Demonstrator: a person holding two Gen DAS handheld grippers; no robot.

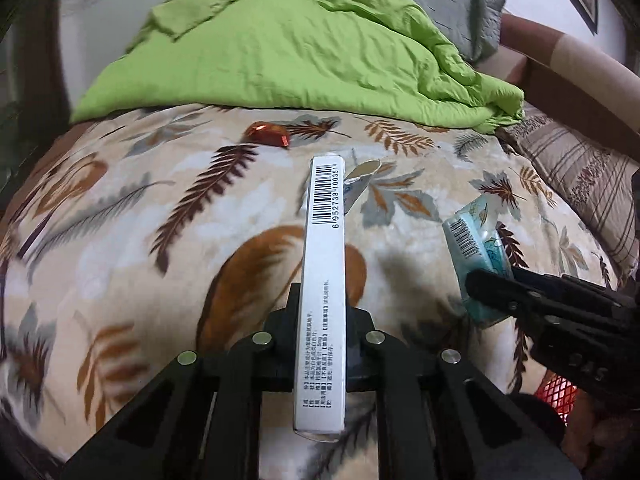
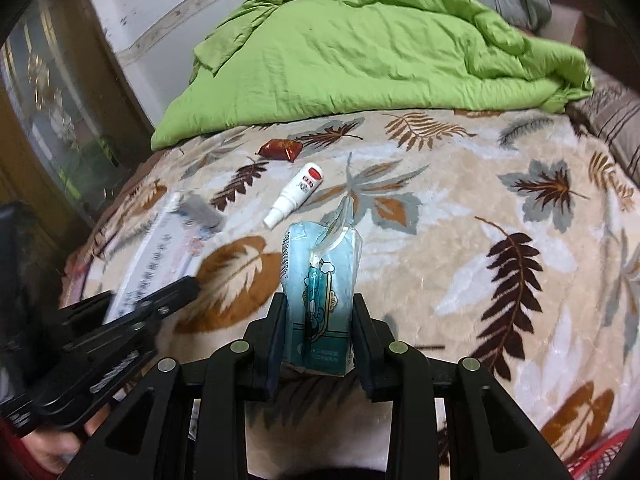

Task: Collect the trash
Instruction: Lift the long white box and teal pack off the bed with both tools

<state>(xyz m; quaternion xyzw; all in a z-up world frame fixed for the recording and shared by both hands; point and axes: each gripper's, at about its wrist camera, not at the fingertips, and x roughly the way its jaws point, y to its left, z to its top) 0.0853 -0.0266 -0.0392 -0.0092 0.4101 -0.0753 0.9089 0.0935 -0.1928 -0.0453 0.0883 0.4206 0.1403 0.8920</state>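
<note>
My left gripper (image 1: 320, 300) is shut on a long white box with a barcode (image 1: 322, 264) and holds it above the leaf-patterned blanket (image 1: 160, 240). My right gripper (image 2: 318, 320) is shut on a light blue tissue packet (image 2: 320, 276); the packet also shows in the left wrist view (image 1: 476, 240). A red-brown wrapper (image 2: 280, 149) lies on the blanket near the green duvet; it also shows in the left wrist view (image 1: 268, 134). A small white bottle with a red end (image 2: 296, 194) lies beside it. In the right wrist view the left gripper (image 2: 176, 292) holds the white box (image 2: 160, 248), blurred.
A rumpled green duvet (image 2: 360, 48) covers the far part of the bed. A striped pillow (image 1: 580, 184) lies at the right. A red mesh basket (image 1: 560, 394) shows at the lower right edge. A dark cabinet (image 2: 48, 120) stands at the left.
</note>
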